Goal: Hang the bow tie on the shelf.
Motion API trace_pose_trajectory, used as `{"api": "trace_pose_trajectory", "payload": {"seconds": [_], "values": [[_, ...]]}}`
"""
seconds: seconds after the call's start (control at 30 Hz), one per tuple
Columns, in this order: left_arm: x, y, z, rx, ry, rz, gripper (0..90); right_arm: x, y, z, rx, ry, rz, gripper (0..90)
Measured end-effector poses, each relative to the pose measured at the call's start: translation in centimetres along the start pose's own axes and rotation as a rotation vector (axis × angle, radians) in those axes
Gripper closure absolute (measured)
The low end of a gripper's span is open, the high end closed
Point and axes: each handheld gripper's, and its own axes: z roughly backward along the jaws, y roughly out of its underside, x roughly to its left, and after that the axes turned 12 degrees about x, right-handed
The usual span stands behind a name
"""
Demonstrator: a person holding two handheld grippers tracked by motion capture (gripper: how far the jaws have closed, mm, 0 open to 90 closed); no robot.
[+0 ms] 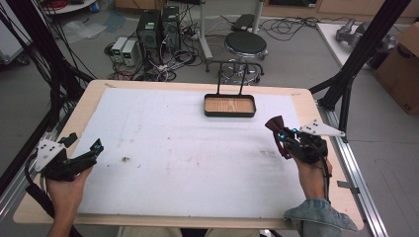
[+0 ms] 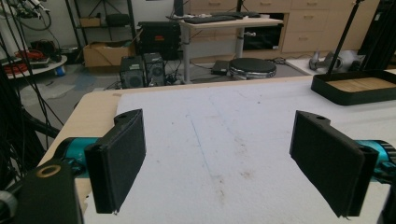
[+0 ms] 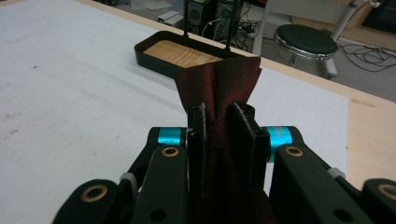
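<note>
Right tool [image 1: 282,134] was clamped on a dark red cloth [image 3: 219,81], raised near the counter's [image 1: 163,197] right edge; left tool [image 1: 85,154], jaws wide apart, sat low at near left.

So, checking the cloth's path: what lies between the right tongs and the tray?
Only bare white mat, in the high view, between right tongs and tray.

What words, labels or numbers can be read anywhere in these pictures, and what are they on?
None can be read.
The dark red cloth pinched in the right gripper, the black tray with its wooden floor, and the white mat carry no writing.
The open left gripper bears no label.
The computer towers and cardboard box on the floor are too small and blurred to show any text.
</note>
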Motion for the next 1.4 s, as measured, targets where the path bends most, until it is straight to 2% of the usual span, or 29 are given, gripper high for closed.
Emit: {"api": "trace_pose_trajectory", "payload": {"seconds": [0.13,0.17,0.33,0.57,0.9,1.03,1.07,1.17,1.3,1.33,1.4], "values": [[0.0,0.0,0.0,-0.008,-0.004,0.000,18.6,-0.2,-1.0,-0.7,0.009,0.003,0.015,75.8],[0.0,0.0,0.0,-0.010,-0.005,0.000,18.6,-0.4,-1.5,-1.1,-0.015,-0.009,0.012,75.8],[0.0,0.0,0.0,-0.008,-0.003,-0.005,18.6,-1.2,-2.6,-1.8,-0.021,-0.026,-0.008,75.9],[0.0,0.1,-0.1,-0.001,-0.003,-0.011,18.7,-2.2,-4.3,-2.9,-0.031,-0.040,0.000,76.0],[0.1,0.1,-0.1,0.000,-0.003,-0.012,18.8,-2.6,-6.7,-4.6,-0.052,-0.050,0.025,76.0],[0.1,0.2,-0.1,-0.004,-0.002,-0.008,18.8,-2.9,-7.3,-5.0,-0.055,-0.053,0.024,76.0],[0.2,0.2,0.0,-0.001,-0.003,-0.010,18.8,-3.3,-7.6,-5.4,-0.089,-0.070,0.013,76.0],[0.2,0.2,0.0,-0.002,-0.003,-0.008,18.8,-3.7,-8.2,-6.0,-0.079,-0.067,0.012,76.0],[0.2,0.1,0.1,-0.006,-0.007,-0.008,18.8,-3.8,-8.8,-6.4,-0.090,-0.071,0.007,76.1],[0.3,0.1,0.2,-0.006,-0.007,-0.008,18.8,-3.8,-9.1,-6.5,-0.114,-0.077,0.002,76.1],[0.3,0.1,0.2,-0.007,-0.006,-0.009,18.8,-3.7,-9.6,-6.8,-0.109,-0.074,0.006,76.1]]}}
